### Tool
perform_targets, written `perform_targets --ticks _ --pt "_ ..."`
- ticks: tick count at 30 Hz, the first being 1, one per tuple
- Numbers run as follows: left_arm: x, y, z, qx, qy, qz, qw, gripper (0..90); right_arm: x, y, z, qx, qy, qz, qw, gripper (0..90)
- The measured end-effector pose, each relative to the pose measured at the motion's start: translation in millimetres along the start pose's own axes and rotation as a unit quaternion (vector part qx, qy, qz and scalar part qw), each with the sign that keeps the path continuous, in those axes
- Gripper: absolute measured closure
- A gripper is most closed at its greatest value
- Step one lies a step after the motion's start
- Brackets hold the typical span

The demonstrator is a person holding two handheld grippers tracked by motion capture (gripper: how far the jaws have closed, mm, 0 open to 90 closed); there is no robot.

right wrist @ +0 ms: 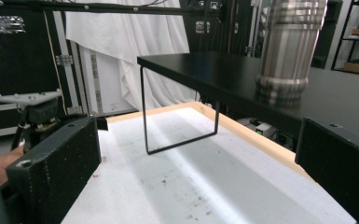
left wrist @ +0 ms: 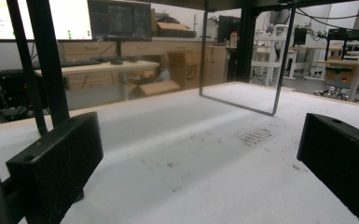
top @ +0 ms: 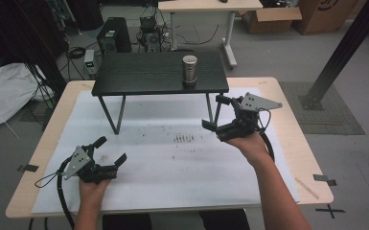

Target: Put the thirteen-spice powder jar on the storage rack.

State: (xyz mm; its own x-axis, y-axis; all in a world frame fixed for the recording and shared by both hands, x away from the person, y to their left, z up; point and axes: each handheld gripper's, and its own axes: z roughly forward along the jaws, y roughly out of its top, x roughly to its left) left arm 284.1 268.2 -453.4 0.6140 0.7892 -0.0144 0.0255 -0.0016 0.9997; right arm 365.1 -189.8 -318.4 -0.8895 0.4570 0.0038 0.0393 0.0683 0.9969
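A steel tumbler point(top: 190, 70) stands upright on a low black shelf point(top: 144, 74) at the back of the table. In the right gripper view the tumbler point(right wrist: 289, 46) rises up and to the right on the shelf top point(right wrist: 200, 70). My right gripper point(top: 214, 112) is held above the white mat just in front of the shelf's right leg, open and empty point(right wrist: 198, 154). My left gripper point(top: 110, 150) rests low on the mat at the front left, also open with nothing between its jaws point(left wrist: 198, 149).
A white mat point(top: 172, 163) covers the wooden table point(top: 287, 120), with dark smudges point(top: 184, 138) near its middle. The shelf's thin wire legs point(top: 117, 115) stand on the mat. Beyond the table are a desk, cardboard boxes and a black post point(top: 345, 48).
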Motion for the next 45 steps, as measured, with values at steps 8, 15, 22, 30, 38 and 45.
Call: perform_targets --ticks 8,15,22,30,38,45 --pt "0.0 -0.1 -0.2 -0.001 0.000 0.000 1.0000 0.5 0.8 -29.6 -3.5 0.003 -0.015 0.018 0.9997 0.0" --pt "0.3 -0.1 -0.4 -0.001 -0.001 -0.001 1.0000 0.4 3.0 -44.7 -5.6 -0.009 -0.016 0.025 0.9995 0.0" --pt "0.3 -0.1 -0.4 -0.001 -0.001 -0.001 1.0000 0.3 6.6 -70.5 -5.9 -0.005 -0.026 0.020 0.9994 0.0" --pt "0.4 -0.1 -0.3 -0.001 -0.001 -0.001 1.0000 0.3 9.3 -93.0 -7.5 0.004 -0.036 0.027 0.9990 0.0" --pt "0.4 -0.1 -0.3 -0.001 -0.001 -0.002 1.0000 0.3 10.6 -111.1 -7.2 0.017 -0.042 0.017 0.9988 0.0" --pt "0.4 -0.1 -0.3 -0.001 -0.001 -0.002 1.0000 0.3 9.6 -120.8 -8.6 0.010 -0.052 0.022 0.9984 0.0"
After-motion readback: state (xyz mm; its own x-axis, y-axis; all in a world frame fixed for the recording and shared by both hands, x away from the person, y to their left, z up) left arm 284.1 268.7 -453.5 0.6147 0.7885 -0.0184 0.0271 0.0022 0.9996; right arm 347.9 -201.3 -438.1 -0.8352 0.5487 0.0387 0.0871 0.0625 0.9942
